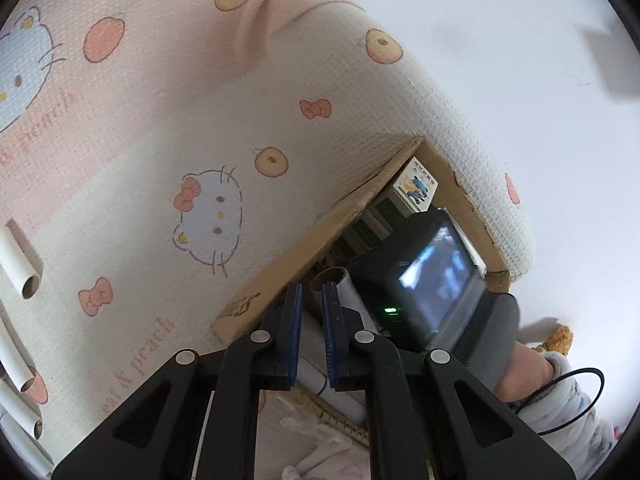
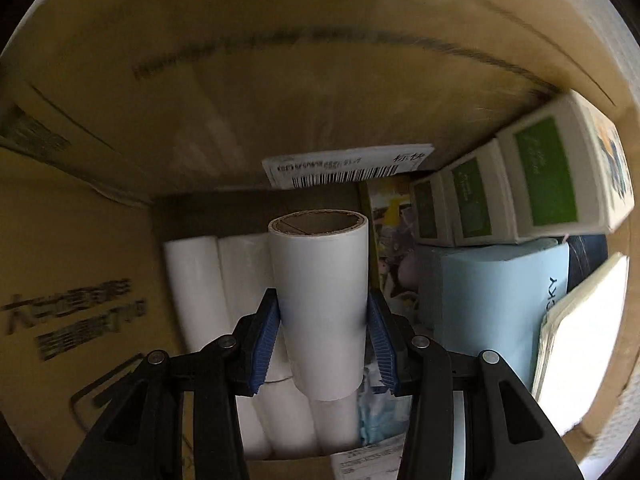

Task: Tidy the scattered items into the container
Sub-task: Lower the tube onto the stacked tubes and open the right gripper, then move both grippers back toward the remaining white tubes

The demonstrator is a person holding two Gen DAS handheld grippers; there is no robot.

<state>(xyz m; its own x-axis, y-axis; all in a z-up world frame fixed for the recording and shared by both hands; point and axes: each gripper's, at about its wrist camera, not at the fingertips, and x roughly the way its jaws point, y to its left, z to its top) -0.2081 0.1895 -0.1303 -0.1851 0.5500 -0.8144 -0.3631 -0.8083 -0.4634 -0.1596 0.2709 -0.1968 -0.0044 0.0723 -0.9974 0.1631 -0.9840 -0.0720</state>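
Observation:
A white paper roll [image 2: 320, 300] with a brown cardboard core stands between the blue pads of my right gripper [image 2: 322, 296], which is shut on it. It points down into the cardboard box [image 2: 240, 92], above several white rolls [image 2: 200, 288] lying on the bottom. In the left wrist view my left gripper [image 1: 312, 292] hovers at the near corner of the same box [image 1: 280, 276]; its pads stand a narrow gap apart with nothing between them. Just beyond it the right gripper's body with its screen [image 1: 432, 280] reaches into the box. More white rolls [image 1: 20, 268] lie on the mat at the left edge.
Green-and-white cartons [image 2: 548, 176], a light blue box [image 2: 492, 296] and a stack of white pads [image 2: 580, 328] fill the box's right side. The box sits on a cartoon-printed mat [image 1: 200, 120] beside white floor [image 1: 520, 60]. A person's sleeve [image 1: 560, 392] is at lower right.

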